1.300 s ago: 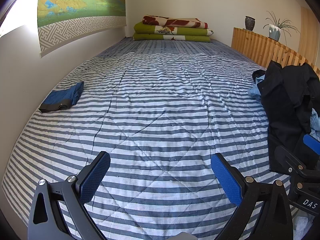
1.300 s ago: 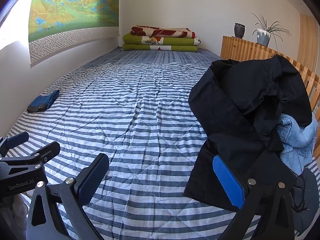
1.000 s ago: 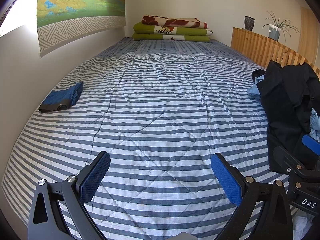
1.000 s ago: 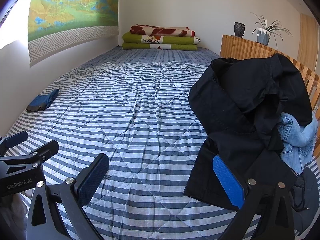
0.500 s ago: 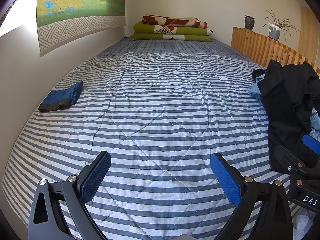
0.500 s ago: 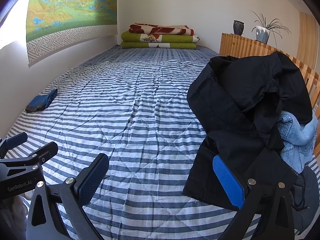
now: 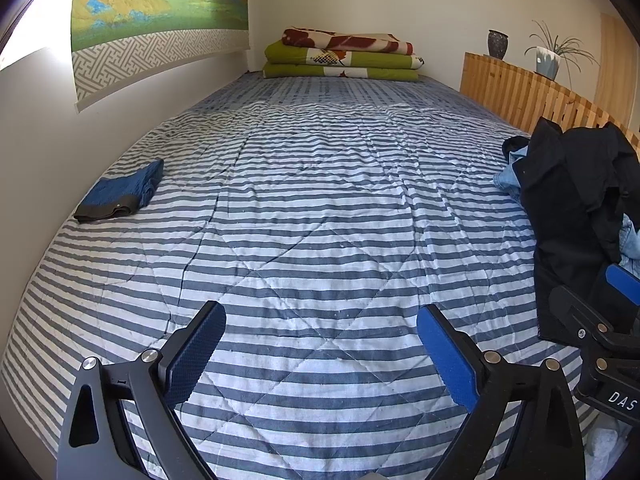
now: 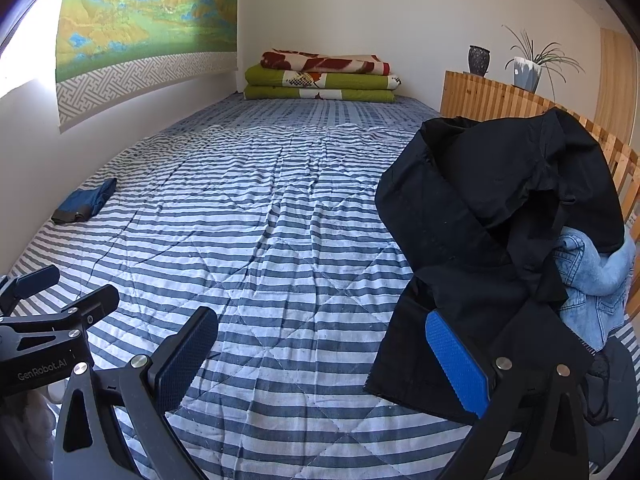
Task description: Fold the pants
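Both pairs of fingers were spread wide and carried nothing: the left gripper (image 7: 320,350) hung over bare quilt at the near end of the bed, and the right gripper (image 8: 322,354) hovered beside it, its right finger pad (image 8: 456,364) seen against the lower edge of a black garment (image 8: 492,216). That garment, apparently the pants to be folded, lay in an untidy heap on the right side of the striped quilt (image 7: 320,208), draped over light-blue denim (image 8: 592,276) and resting close against the slatted wooden rail (image 8: 504,100). Nothing in the heap had been spread out or smoothed. Well apart on the left side, near the wall, sat a small blue folded piece with a dark band (image 7: 120,196), which may have been an item already done. By the look of things the work on the black pair had not begun: it had yet to be lifted off the pile, laid flat on the open quilt and folded. Folded blankets (image 7: 340,58) were stacked at the far end.
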A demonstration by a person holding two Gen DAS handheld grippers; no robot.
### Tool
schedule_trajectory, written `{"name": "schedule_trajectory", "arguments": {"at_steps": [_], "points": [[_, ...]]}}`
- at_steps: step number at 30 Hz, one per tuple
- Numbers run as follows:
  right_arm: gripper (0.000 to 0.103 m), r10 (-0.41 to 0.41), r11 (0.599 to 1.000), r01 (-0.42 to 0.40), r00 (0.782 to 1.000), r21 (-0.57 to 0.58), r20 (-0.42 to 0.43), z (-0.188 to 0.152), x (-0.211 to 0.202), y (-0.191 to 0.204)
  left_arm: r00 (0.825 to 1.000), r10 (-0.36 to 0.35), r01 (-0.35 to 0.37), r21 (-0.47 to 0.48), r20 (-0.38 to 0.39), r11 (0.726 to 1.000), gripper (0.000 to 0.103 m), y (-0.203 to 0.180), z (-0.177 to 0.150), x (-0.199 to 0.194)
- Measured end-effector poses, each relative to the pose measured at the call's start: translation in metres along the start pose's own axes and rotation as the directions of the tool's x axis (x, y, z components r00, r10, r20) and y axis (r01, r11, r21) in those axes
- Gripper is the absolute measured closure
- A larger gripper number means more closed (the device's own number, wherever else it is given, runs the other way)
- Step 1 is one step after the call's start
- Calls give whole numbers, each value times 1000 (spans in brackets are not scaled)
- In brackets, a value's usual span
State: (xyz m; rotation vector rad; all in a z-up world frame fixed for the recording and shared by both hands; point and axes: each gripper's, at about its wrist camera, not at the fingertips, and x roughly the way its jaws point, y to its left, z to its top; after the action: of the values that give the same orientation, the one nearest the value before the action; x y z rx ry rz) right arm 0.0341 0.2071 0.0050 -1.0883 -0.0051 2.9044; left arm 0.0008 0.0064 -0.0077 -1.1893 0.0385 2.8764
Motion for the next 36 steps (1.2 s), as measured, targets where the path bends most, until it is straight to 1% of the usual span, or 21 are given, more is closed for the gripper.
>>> {"name": "schedule_trajectory", "arguments": {"at_steps": [23,29,36], "points": [[1,-2,1000,2,1000,4,0,0,-1,-1,1000,-12,12,2,1,1000,6,-2,0,-3],[1,-3,1000,3,1000,2,3,0,-1,-1,1000,-18,18,9,17,1000,6,-6,2,-13],[1,-21,1000,21,999,-2,29,1,-10,-3,999,-21,20,22,26,1000,6,-13,0,-24]]}}
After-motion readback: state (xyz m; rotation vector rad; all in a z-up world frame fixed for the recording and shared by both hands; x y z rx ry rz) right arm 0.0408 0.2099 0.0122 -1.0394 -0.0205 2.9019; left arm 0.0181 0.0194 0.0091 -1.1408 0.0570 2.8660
